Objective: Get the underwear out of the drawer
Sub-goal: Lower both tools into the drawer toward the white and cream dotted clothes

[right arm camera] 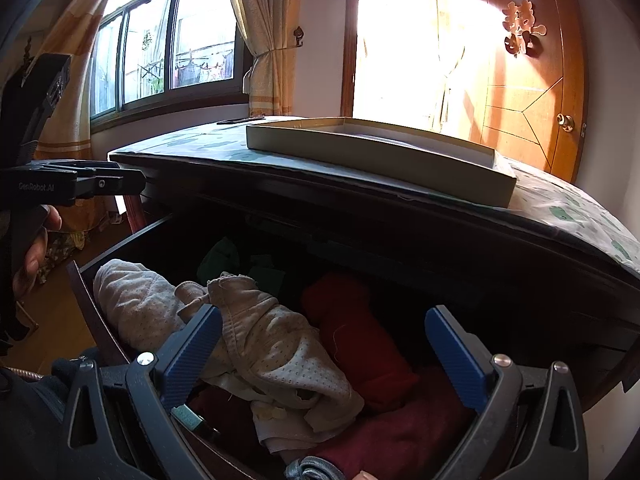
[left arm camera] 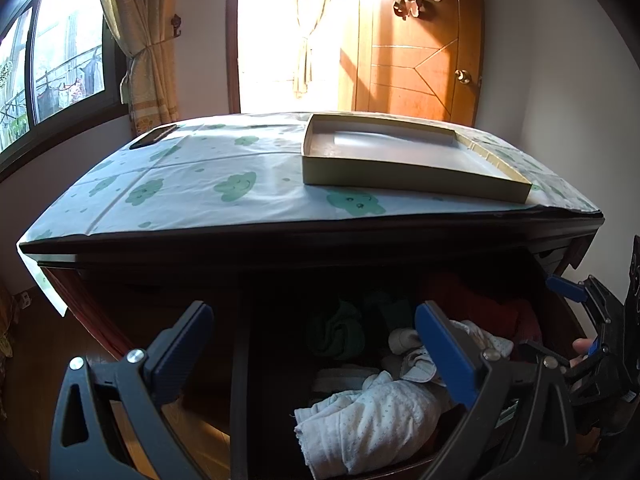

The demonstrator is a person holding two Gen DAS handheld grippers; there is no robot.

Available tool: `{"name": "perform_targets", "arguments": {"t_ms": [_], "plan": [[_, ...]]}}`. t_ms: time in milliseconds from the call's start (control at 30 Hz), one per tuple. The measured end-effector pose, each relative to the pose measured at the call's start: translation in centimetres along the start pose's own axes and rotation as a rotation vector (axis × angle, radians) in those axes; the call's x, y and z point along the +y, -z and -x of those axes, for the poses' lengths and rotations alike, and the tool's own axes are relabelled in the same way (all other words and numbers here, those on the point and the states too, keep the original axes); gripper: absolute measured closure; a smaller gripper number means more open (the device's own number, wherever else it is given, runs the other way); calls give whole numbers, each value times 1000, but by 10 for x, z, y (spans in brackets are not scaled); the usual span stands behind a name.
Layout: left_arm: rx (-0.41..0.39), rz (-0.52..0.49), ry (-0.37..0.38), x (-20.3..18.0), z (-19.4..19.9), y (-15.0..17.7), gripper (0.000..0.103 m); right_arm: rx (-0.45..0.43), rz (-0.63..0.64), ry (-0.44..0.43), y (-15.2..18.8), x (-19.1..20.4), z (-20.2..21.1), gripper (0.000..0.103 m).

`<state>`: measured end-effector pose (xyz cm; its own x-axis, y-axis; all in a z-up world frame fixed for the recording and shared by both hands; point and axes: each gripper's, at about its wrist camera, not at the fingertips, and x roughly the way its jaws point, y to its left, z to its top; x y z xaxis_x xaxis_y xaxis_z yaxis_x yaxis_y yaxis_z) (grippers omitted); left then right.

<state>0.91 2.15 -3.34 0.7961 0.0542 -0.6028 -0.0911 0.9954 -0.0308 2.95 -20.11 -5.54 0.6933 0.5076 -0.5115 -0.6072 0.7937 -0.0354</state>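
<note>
My right hand-held gripper (right arm camera: 322, 344) spread wide, empty, over open drawer (right arm camera: 86, 300). Pale dotted underwear (right arm camera: 276, 352) just at its 9 o'clock finger, red cloth (right arm camera: 360, 332) between. Left hand-held gripper (left arm camera: 314, 344) released too. Box (left arm camera: 400, 156) on worktop (left arm camera: 200, 184), 12 o'clock.

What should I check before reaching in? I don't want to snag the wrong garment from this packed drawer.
1. Drawer pulled open: ok.
2. Right tongs open, nothing held: ok.
3. Left tongs open, nothing held: ok.
4. Pale dotted garment on top of the pile, reachable: ok.
5. Garment free of the red cloth beside it: cannot tell.
6. Shallow box on the cabinet top has room: ok.
</note>
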Motion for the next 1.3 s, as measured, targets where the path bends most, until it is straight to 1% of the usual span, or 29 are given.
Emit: {"name": "perform_targets", "arguments": {"t_ms": [300, 633, 767, 867, 967, 1033, 1133, 1200, 1300], "plan": [[8, -15, 6, -4, 0, 1, 0, 49, -30, -26, 3, 1, 2, 1], [16, -20, 10, -5, 0, 2, 0, 120, -6, -27, 1, 9, -5, 1], [39, -23, 17, -6, -5, 5, 0, 133, -3, -37, 1, 8, -6, 1], [56, -31, 25, -9, -10, 8, 0, 183, 18, -54, -1, 9, -13, 1], [74, -46, 34, -12, -14, 11, 0, 256, 82, -52, -5, 14, -23, 1], [85, -57, 39, -14, -16, 12, 0, 305, 93, -67, -7, 14, -32, 1], [102, -67, 53, -14, -18, 14, 0, 355, 111, -89, -8, 16, -40, 1], [110, -63, 60, -13, -19, 14, 0, 376, 104, -96, -9, 15, -43, 1], [128, -44, 77, -9, -22, 14, 0, 383, 102, -122, -12, 15, -45, 1]]}}
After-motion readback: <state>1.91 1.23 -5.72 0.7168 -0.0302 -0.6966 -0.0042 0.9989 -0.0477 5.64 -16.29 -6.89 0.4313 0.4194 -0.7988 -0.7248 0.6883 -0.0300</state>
